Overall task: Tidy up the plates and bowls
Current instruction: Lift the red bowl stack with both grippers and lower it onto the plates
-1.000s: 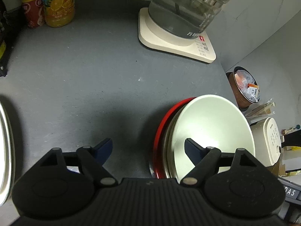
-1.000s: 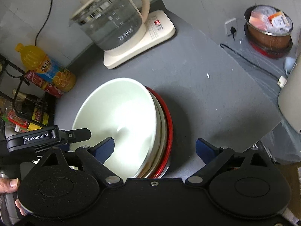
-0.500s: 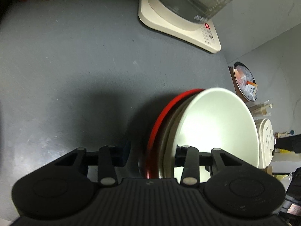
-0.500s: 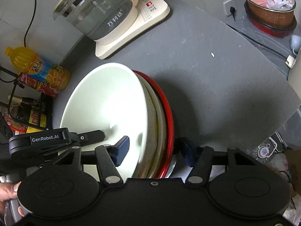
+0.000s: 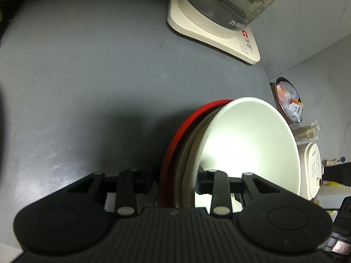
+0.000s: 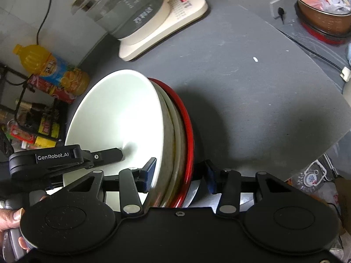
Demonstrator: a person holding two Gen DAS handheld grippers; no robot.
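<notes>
A stack of dishes stands on edge above a dark grey desk [image 6: 252,92], gripped from two sides by two hand-held grippers. The stack is made of a pale white bowl [image 6: 118,118] at the front, beige plates [image 6: 175,135] behind it, and a red-rimmed plate [image 6: 188,131] at the back.

In the right wrist view, the right gripper [image 6: 178,175] has its blue-padded fingers [image 6: 150,172] closed around the stack's lower rim, one finger inside the white bowl and the other behind the red-rimmed plate. The left gripper [image 6: 105,154], labelled "GenRobot.AI", reaches into the bowl from the left edge of that view, and a person's hand [image 6: 11,219] holds its handle.

In the left wrist view, the left gripper [image 5: 175,180] is likewise clamped on the stack: one finger sits behind the red-rimmed plate [image 5: 182,131], the other inside the white bowl [image 5: 248,144].

A glass kettle [image 6: 122,8] on a cream base [image 6: 175,22] stands near the desk's far edge. An orange juice bottle [image 6: 52,68] and a red can [image 6: 52,87] lie at the far left corner. Beyond the desk's right edge sits a brown bowl of packets [image 6: 324,6].
</notes>
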